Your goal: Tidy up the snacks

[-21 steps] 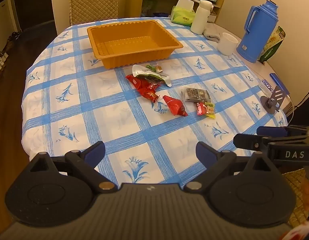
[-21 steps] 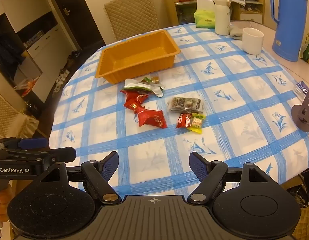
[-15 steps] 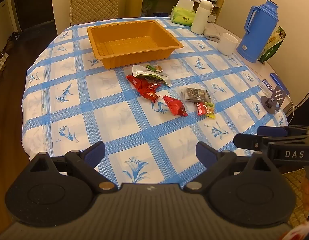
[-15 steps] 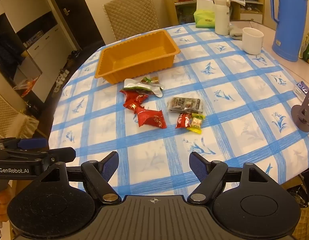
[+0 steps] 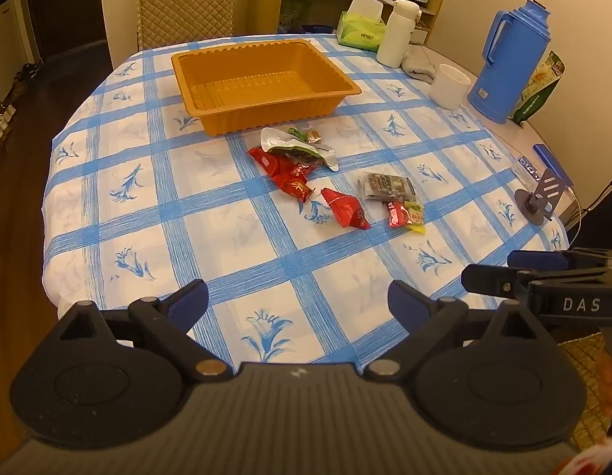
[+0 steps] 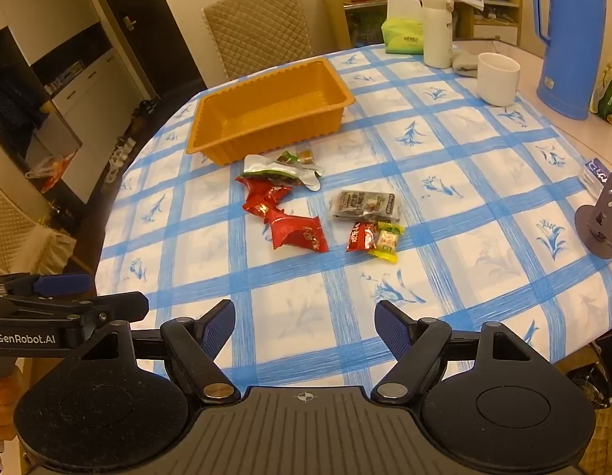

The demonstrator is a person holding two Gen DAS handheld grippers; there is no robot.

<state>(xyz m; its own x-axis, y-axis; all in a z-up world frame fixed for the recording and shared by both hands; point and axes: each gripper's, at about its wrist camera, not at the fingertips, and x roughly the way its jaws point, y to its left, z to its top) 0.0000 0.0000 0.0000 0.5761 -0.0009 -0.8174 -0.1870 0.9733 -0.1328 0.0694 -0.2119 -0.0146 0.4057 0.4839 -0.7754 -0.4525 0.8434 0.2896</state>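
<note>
Snack packets (image 5: 329, 182) loose mid-counter (image 5: 226, 237), just before empty orange tray (image 5: 262, 79). Blue thermos (image 5: 511, 59), white cup (image 5: 448, 85) far right. Left tool (image 5: 298, 303), right tool (image 6: 305, 322): both spread wide, nothing between, near edge, well apart from packets.

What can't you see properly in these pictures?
- Red snack packets, left wrist view: the silver pouch lies over part of them, so their count is unclear.
- Print on the dark snack packet, right wrist view: too small to read.
- Green bag, left wrist view: partly behind the blue thermos.
- Near table edge, both views: hidden by each hand-held gripper's body.
</note>
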